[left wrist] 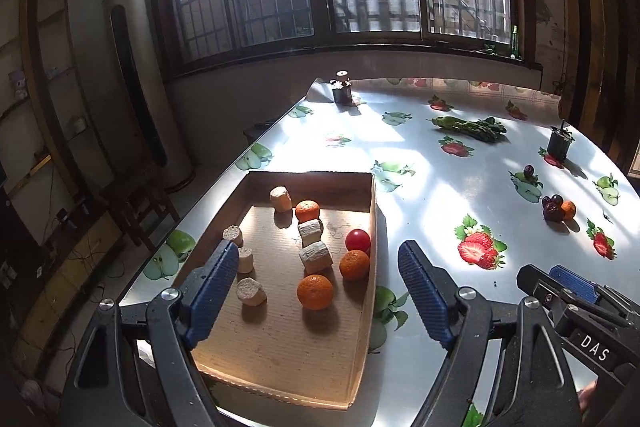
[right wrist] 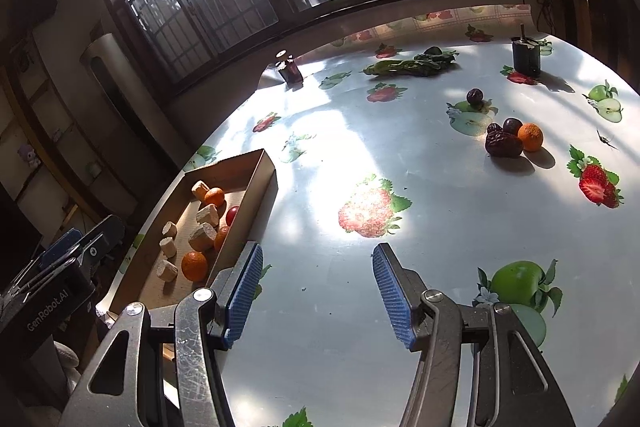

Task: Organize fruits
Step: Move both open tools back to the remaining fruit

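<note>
A shallow cardboard box (left wrist: pixel 370 291) lies on the table's left side and holds three oranges (left wrist: pixel 315 291), a red tomato (left wrist: pixel 357 239) and several pale cork-like chunks (left wrist: pixel 315 257). My left gripper (left wrist: pixel 320 291) is open and empty, hovering over the box's near end. The box also shows in the right wrist view (right wrist: pixel 256 199). My right gripper (right wrist: pixel 318 291) is open and empty above bare tablecloth, right of the box. An orange (right wrist: pixel 530 137) and dark dates (right wrist: pixel 503 143) lie together far right; one more date (right wrist: pixel 475 96) lies beyond them.
The table (right wrist: pixel 440 227) has a white cloth printed with strawberries and apples. A green vegetable bunch (right wrist: pixel 412 66), a small dark jar (right wrist: pixel 289 69) and a black cup (right wrist: pixel 526 55) stand at the back. A window and an air conditioner tower (left wrist: pixel 136 87) lie beyond.
</note>
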A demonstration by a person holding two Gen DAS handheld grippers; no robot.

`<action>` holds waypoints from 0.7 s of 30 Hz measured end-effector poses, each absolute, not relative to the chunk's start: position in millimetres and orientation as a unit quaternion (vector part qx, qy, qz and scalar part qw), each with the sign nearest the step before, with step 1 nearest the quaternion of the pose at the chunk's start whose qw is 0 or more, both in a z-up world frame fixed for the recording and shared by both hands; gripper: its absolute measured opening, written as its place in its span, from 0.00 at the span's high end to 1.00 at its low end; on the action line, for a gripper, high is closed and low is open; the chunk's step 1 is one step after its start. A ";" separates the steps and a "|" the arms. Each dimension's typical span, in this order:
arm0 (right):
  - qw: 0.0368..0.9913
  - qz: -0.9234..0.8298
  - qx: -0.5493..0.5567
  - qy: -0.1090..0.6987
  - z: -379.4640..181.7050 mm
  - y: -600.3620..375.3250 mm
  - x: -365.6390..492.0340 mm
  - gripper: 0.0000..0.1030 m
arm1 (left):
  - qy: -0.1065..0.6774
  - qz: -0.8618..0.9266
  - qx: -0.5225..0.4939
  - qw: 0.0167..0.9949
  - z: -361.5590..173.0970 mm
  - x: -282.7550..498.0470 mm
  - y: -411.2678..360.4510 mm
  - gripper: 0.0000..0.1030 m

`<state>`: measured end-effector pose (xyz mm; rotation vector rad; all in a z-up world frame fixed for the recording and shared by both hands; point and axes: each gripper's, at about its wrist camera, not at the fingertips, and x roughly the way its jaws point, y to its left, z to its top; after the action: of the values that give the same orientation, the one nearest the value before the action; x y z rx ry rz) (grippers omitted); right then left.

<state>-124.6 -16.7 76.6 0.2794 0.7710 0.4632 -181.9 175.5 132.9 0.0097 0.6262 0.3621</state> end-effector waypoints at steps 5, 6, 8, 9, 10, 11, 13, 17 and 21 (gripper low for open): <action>0.893 0.217 0.135 0.370 80.3 -28.6 -121.0 0.40 | 0.314 0.156 0.008 0.936 135.2 -172.7 168.2 0.21; 0.894 0.215 0.133 0.369 82.7 -33.4 -120.1 0.40 | 0.315 0.144 0.004 0.938 138.7 -169.5 166.5 0.21; 0.901 0.204 0.124 0.363 90.8 -49.9 -119.4 0.40 | 0.316 0.118 -0.004 0.941 147.5 -162.5 162.8 0.21; 0.906 0.194 0.117 0.358 95.3 -60.0 -119.3 0.40 | 0.317 0.103 -0.008 0.943 152.7 -157.8 160.1 0.21; 0.913 0.180 0.105 0.352 101.2 -73.0 -118.6 0.40 | 0.317 0.088 -0.008 0.944 157.8 -152.3 156.1 0.21; 0.918 0.166 0.092 0.347 106.8 -86.0 -116.7 0.40 | 0.317 0.075 -0.006 0.945 161.9 -146.2 150.7 0.21; 0.929 0.132 0.073 0.339 117.7 -115.7 -110.6 0.37 | 0.324 0.041 -0.007 0.945 169.8 -130.8 138.5 0.21; 0.937 0.050 0.057 0.342 137.1 -176.6 -79.5 0.37 | 0.335 -0.024 -0.006 0.942 189.7 -85.0 104.6 0.21; 0.931 0.042 0.071 0.356 141.7 -206.1 -35.8 0.37 | 0.329 -0.072 0.003 0.942 197.7 -32.6 64.0 0.21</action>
<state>-35.8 -206.1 141.7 0.1446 0.7283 0.0865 -32.6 64.0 197.7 0.0060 0.6716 -0.1460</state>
